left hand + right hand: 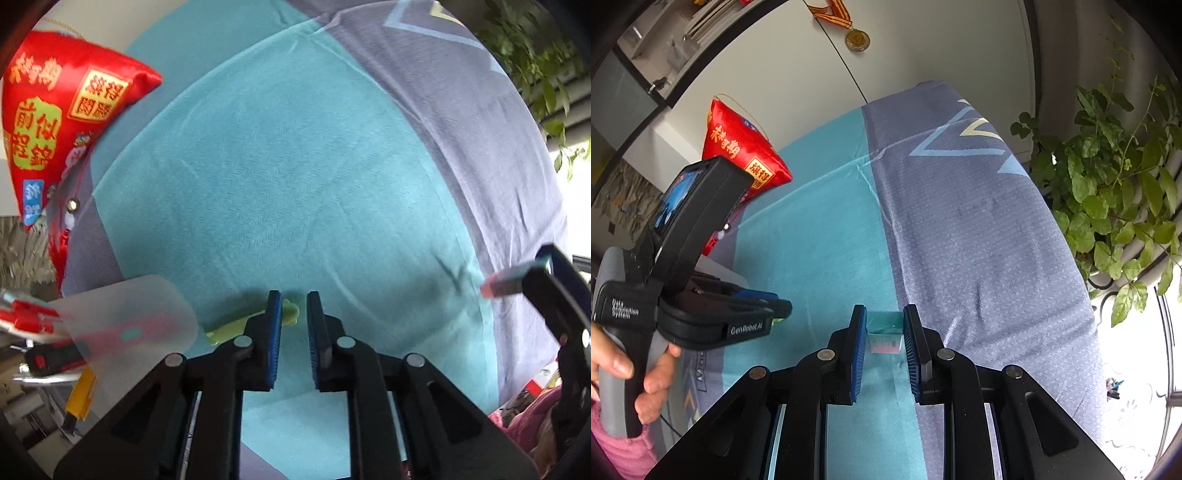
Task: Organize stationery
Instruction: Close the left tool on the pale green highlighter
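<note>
My left gripper is open with a narrow gap, low over the teal cloth. A yellow-green stationery piece lies flat just behind its left finger, partly hidden. A frosted clear case with red items inside lies to its left. My right gripper is shut on a small eraser in a clear teal sleeve, held above the cloth. In the left wrist view the right gripper shows at the right edge, with the eraser's pink end sticking out. The left gripper shows in the right wrist view.
A red embroidered pouch stands at the far left by the wall; it also shows in the right wrist view. The grey-blue bedsheet spreads to the right. A leafy plant stands past the right edge. A yellow utility knife lies lower left.
</note>
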Available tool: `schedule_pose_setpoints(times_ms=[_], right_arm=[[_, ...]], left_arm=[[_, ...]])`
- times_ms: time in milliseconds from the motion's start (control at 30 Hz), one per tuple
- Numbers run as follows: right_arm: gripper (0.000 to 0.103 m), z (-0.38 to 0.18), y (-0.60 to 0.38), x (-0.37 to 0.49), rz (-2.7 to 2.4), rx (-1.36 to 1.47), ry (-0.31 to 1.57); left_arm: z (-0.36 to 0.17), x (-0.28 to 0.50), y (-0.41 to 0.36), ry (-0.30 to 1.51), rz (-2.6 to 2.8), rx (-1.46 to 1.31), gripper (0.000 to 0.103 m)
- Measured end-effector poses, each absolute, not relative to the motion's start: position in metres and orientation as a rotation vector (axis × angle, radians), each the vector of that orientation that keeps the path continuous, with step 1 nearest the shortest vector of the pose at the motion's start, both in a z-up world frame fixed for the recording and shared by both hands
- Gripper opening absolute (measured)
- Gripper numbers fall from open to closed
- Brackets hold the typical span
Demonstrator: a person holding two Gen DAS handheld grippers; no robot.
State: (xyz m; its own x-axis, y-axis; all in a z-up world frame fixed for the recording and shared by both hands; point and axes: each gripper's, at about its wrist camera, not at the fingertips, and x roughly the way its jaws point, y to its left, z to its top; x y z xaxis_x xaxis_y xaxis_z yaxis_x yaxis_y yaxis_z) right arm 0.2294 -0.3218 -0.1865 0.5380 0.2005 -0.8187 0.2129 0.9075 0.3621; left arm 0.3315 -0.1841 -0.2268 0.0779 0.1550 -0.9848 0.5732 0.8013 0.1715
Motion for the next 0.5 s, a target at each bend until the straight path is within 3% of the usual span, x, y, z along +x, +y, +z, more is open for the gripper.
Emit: schedule_pose_setpoints(times_ms=[267, 367, 500], right_arm=[[0.021, -0.182, -0.321, 0.227, -0.005, 0.447, 1.008], [0.021, -0.181, -0.317, 0.225, -0.002, 0.441, 1.008], [0.021, -0.179, -0.316, 0.224, -0.008, 0.435, 1.007]], left_arm=[[-0.211, 0.303, -0.184, 1.351, -0.381, 0.785, 0.018], [-0.215, 0.306, -0.174, 1.371, -0.423, 0.801, 0.028], [-0.222, 0.324, -0.180, 1.414, -0.542, 0.797, 0.029]])
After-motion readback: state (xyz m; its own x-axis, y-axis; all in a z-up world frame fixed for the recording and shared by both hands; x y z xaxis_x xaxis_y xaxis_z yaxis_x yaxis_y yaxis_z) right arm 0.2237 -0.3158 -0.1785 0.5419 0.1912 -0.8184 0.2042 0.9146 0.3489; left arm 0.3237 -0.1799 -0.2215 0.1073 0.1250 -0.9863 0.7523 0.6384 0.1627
